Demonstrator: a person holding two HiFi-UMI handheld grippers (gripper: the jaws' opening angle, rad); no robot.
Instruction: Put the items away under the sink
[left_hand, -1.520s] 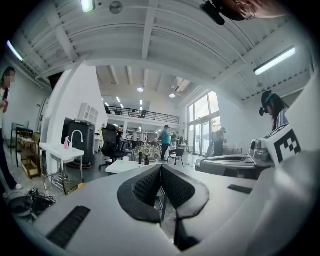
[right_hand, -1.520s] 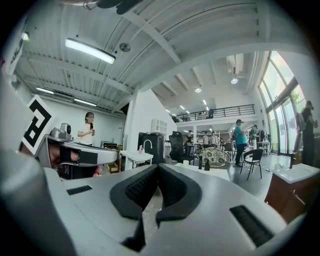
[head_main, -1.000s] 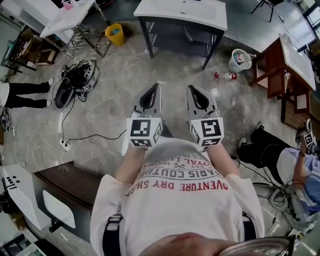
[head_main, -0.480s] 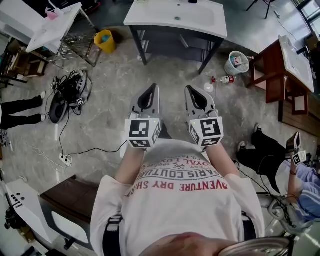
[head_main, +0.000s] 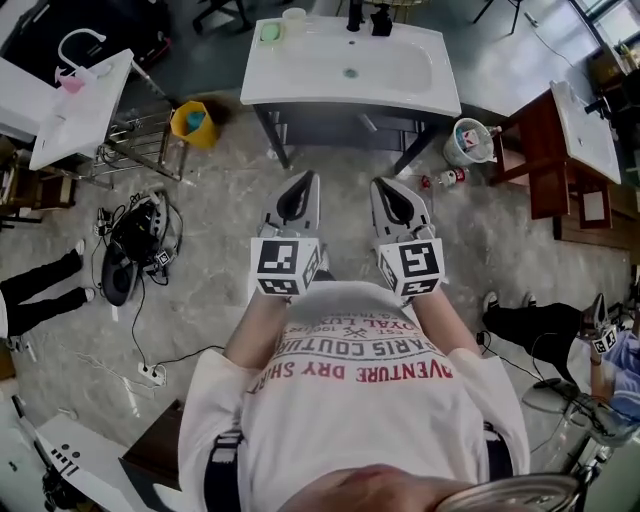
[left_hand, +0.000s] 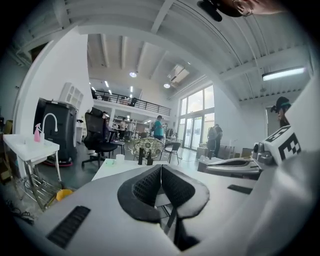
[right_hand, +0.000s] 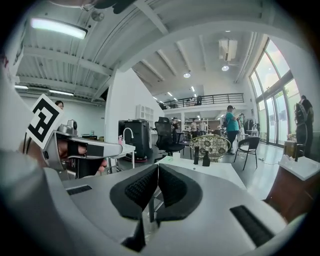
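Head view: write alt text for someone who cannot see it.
A person in a white printed T-shirt holds the grey left claw and grey right claw, both shut and empty, pointing toward a white rectangular washbasin on a dark metal stand across a grey stone floor.

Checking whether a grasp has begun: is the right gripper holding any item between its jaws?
No: the right gripper has its jaws closed on each other, with nothing between them.

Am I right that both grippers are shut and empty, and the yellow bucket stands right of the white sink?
Not quite: the head view shows the yellow bucket left of the white sink. The left gripper and right gripper are indeed shut and empty.
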